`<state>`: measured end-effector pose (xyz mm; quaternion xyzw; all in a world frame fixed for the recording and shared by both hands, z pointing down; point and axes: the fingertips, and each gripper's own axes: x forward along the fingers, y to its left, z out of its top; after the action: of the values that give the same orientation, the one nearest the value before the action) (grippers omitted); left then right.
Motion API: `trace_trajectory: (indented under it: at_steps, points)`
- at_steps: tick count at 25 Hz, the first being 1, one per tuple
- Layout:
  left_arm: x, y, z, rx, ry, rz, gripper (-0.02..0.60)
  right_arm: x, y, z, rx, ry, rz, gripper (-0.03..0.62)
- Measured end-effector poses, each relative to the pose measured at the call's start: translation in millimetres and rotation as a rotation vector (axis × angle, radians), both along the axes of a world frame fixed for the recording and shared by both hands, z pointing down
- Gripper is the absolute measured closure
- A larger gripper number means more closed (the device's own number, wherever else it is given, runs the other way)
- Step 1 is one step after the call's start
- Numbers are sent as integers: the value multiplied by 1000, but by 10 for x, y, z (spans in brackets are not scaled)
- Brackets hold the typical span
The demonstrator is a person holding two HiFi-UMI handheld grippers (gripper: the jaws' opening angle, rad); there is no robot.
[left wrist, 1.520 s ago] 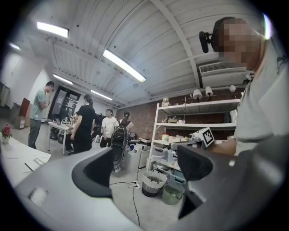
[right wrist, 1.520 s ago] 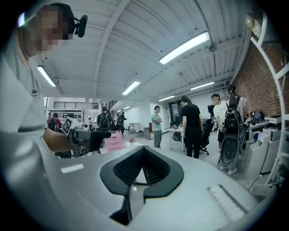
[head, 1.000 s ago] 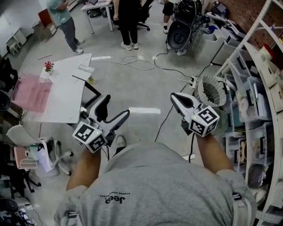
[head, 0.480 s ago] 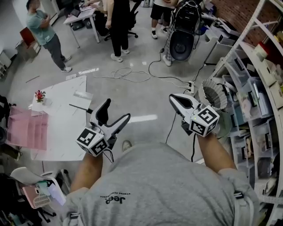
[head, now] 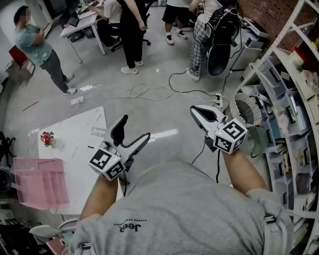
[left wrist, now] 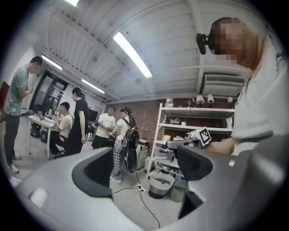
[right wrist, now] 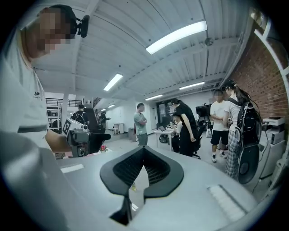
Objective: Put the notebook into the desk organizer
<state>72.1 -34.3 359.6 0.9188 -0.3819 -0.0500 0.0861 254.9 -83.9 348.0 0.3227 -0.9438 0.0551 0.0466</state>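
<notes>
Two tools are held in the air over a grey concrete floor (head: 164,117). The left tool (head: 133,128) is held with its jaws spread wide and nothing between them. The right tool (head: 199,113) is held with its jaw tips brought together, and nothing is gripped.

One white table (head: 75,154) is seen to the left of the left tool. One pink desk organizer (head: 40,182) is set on it, left of and nearer than the left tool. One small pot of red flowers (head: 47,138) is placed beyond the organizer. A pale flat thing lies at the table's edge just left of the left tool. It may be the notebook (head: 98,131), but this cannot be told for sure.

Loose cables (head: 144,92) are strewn on the floor beyond both tools. One ribbed basket (head: 247,107) is stood to the right of the right tool, beside white shelves (head: 294,99) loaded with bins. A brick wall (head: 259,12) is seen behind the shelves.

Five people are counted beyond the tools, four standing and one seated at a far desk.
</notes>
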Motion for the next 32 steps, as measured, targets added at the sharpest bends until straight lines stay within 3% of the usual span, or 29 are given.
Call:
trace_trajectory:
  at_steps: [5,10,15,21,26,32]
  points:
    - [-250,-558,94,-58,19,-3,107,-242,-574,18,-26,11,-2,591]
    - [-110,-1138,125,-87,9,-35,107,-142,-1223,145,-70,3,-47,591]
    - [-2,-1725,173,-83,-2,-173,107,-198,-2057,255,-69,1,-214,591]
    - [-112,-2264,201,-119,61,-370,107,-502,-2885,187,-40,17,-398,591]
    - [-461,-2296,247,-137,60,-446,107,-962,-3035,219,-49,7,-473,591]
    - [-812,-2290,424,-177,69,-382,107,-1348,-3002,293,-64,16,-428,591]
